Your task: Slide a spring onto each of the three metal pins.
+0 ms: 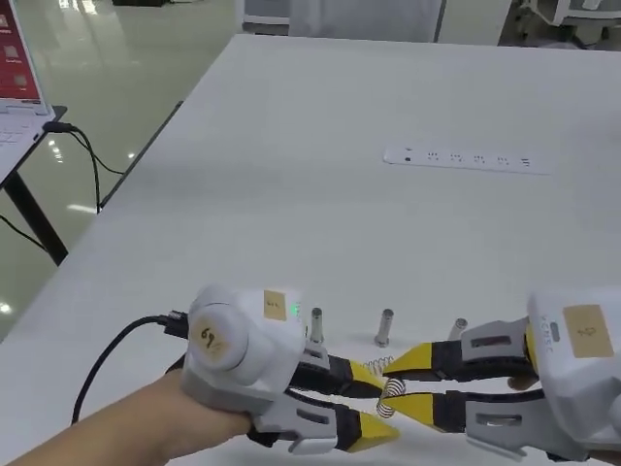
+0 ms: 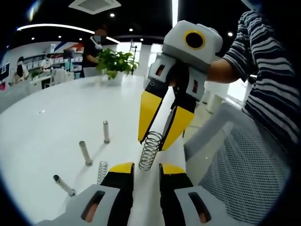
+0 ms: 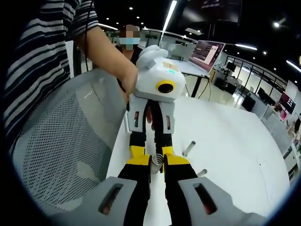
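Three upright metal pins [image 1: 316,325] [image 1: 385,327] [image 1: 458,330] stand in a row on the white table [image 1: 320,184]; all are bare. The left gripper view shows the pins [image 2: 106,132] [image 2: 85,153] [image 2: 63,185] too. My right gripper [image 1: 390,388] is shut on a spring [image 1: 393,400], held just in front of the pins. In the left gripper view this spring [image 2: 149,151] hangs from the right gripper [image 2: 154,143], its lower end reaching between my left gripper's [image 2: 146,168] open jaws. A second spring [image 1: 378,366] lies on the table by the middle pin.
A white power strip [image 1: 469,159] lies at the far right of the table. A laptop [image 1: 15,78] sits on a side table at the left. A black cable [image 1: 107,364] trails from the left gripper. A mesh chair [image 2: 235,155] stands beside the table's near edge.
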